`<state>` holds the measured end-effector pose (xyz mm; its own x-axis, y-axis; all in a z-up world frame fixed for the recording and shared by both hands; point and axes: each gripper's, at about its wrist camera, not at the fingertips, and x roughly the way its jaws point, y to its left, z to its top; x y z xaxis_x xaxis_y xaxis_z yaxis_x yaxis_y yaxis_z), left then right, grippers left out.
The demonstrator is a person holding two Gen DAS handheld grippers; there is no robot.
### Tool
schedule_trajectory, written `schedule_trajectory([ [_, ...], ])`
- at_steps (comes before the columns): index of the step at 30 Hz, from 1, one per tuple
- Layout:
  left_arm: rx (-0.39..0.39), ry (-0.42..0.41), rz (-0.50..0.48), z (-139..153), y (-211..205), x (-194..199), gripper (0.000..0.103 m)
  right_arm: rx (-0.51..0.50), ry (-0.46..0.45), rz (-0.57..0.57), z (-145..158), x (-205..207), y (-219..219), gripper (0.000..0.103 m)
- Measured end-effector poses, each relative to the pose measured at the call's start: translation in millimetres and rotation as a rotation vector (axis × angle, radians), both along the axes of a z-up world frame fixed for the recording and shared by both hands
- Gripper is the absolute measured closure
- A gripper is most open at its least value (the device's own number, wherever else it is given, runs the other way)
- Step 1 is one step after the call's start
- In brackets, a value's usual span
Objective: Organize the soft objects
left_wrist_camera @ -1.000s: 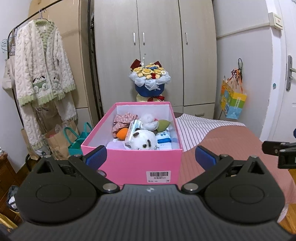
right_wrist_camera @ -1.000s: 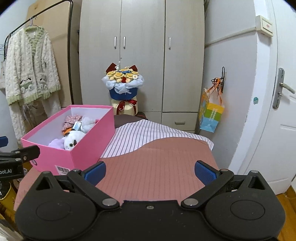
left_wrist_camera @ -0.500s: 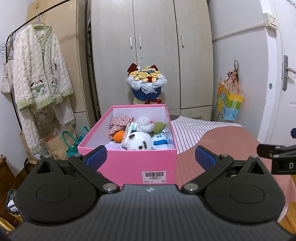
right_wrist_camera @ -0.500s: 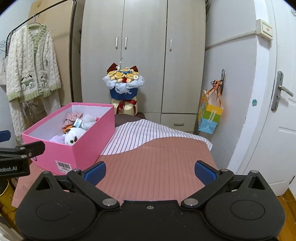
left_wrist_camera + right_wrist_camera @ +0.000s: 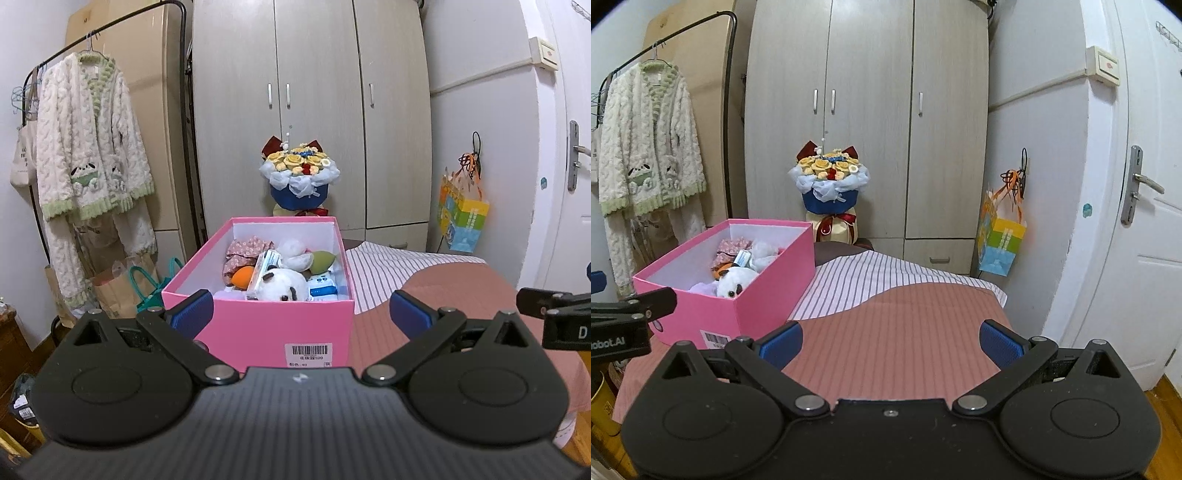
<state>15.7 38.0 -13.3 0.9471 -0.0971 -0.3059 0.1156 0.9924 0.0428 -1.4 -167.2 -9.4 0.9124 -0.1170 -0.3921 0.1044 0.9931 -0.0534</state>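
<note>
Covering the bed (image 5: 905, 332) is a striped sheet, and the pink box (image 5: 266, 328) stands at its left edge, long axis running near to far. Left gripper (image 5: 301, 308), wide open and empty, faces it directly; right gripper (image 5: 890, 341), equally open, sits rightward. Panda plush (image 5: 282, 288) probably lies nearest inside.

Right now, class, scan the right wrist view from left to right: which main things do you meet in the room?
Hanging cardigan → pink box → flower bouquet → colourful gift bag → door handle.
</note>
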Motion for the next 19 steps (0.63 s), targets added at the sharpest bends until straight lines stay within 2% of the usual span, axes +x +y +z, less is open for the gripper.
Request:
schedule_trajectory([
  [5,-0.018,-0.018,0.017,1.0,0.9,-2.9,0.0,-0.014,-0.016,-0.027,1.2,-3.7,0.2,0.0],
  [19,-0.007,0.03,0.027,-2.0,-0.1,0.8,0.0,-0.004,-0.008,-0.024,-0.2,-5.6,-5.8,0.0],
])
